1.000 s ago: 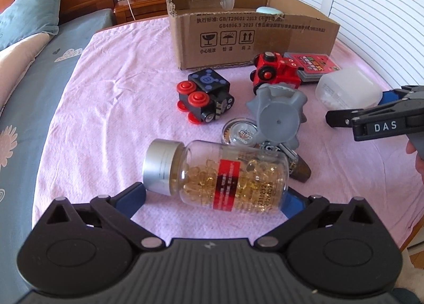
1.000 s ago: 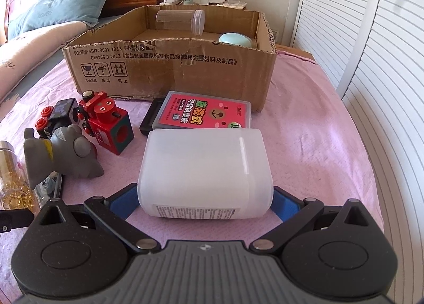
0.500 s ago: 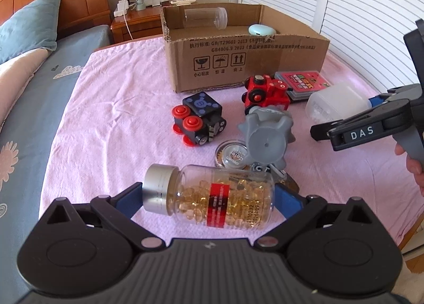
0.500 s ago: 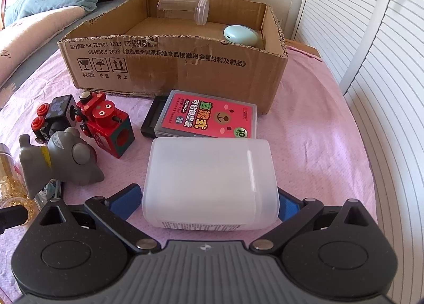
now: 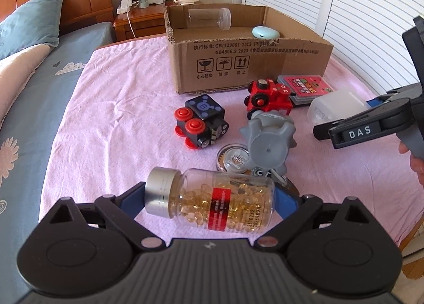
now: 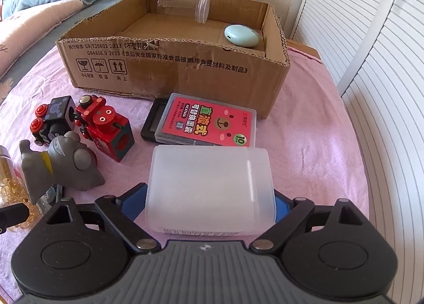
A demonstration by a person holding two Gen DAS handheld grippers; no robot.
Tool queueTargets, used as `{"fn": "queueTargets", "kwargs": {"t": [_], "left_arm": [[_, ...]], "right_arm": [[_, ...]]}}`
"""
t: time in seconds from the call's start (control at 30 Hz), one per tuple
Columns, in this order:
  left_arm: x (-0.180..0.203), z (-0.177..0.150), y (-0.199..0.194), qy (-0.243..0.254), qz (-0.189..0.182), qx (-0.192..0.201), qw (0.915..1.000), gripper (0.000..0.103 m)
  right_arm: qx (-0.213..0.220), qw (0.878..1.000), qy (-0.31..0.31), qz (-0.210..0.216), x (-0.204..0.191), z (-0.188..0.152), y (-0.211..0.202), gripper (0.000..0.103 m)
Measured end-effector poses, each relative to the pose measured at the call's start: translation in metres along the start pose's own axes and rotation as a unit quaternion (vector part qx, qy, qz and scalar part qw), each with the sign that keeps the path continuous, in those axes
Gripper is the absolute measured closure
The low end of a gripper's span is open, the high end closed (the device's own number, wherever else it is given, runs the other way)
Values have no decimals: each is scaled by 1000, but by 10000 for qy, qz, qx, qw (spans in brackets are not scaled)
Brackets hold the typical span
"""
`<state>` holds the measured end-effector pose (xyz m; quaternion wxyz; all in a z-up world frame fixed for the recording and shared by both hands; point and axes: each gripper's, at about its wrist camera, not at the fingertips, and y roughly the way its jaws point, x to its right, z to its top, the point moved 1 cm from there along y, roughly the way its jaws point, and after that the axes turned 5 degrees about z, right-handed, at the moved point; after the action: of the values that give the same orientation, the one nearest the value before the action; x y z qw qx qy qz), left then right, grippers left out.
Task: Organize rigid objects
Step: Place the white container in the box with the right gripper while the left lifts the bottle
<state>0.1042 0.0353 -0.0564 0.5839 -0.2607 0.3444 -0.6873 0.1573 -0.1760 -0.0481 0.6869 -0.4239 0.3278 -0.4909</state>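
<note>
- My left gripper (image 5: 209,202) had the pill bottle (image 5: 212,202) lying crosswise between its jaws, long axis running from one jaw to the other, silver cap at the left jaw and base at the right.
- Those jaws had just been closing; the blue pads stood at both ends of the bottle, but I could not tell whether they pressed on it yet.
- My right gripper (image 6: 209,198) had the white tub (image 6: 209,184) between its jaws, mouth end toward the right jaw and labelled face toward the camera.
- These jaws had also just been closing, and the pads looked to meet the tub's two sides, so I judged it gripped, though wide.
- Both things lay on the pink sheet (image 5: 119,107) of the bed, each right at its own jaws.
- The box (image 5: 246,65) lay ahead of both grippers, past the toys; from the right jaws it was nearer, with only the red card case (image 6: 209,123) between.
- I judged the coming move to be a lift and a carry forward over the box's near wall.
</note>
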Motion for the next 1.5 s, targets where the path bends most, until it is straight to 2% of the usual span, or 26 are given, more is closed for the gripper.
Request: {"fn": "queueTargets", "kwargs": {"t": [0.13,0.57,0.8,0.97,1.17,1.37,1.5], "left_arm": [[0,1,0,46,-17,-26,10000,8],[-9,7,-12,382,-213,-233,9988,8],[-18,17,-26,369,-287,-145,9988,8],[-22,27,-32,363,-350,-76,9987,8],[-28,40,-38,399,-309,92,9987,8],[-37,50,-38,322,-242,160,9991,8],[-42,53,-35,283,-190,165,9993,8]], "right_arm": [[-21,10000,-5,44,3,1,-2,16],[35,9981,-544,270,3,2,-28,16],[167,9961,-725,475,5,12,-52,16],[462,9942,-760,599,7,39,-71,16],[876,9915,-770,573,15,89,-77,16],[968,9921,-576,559,26,140,-54,16],[966,9927,-494,521,29,162,-32,16]]}}
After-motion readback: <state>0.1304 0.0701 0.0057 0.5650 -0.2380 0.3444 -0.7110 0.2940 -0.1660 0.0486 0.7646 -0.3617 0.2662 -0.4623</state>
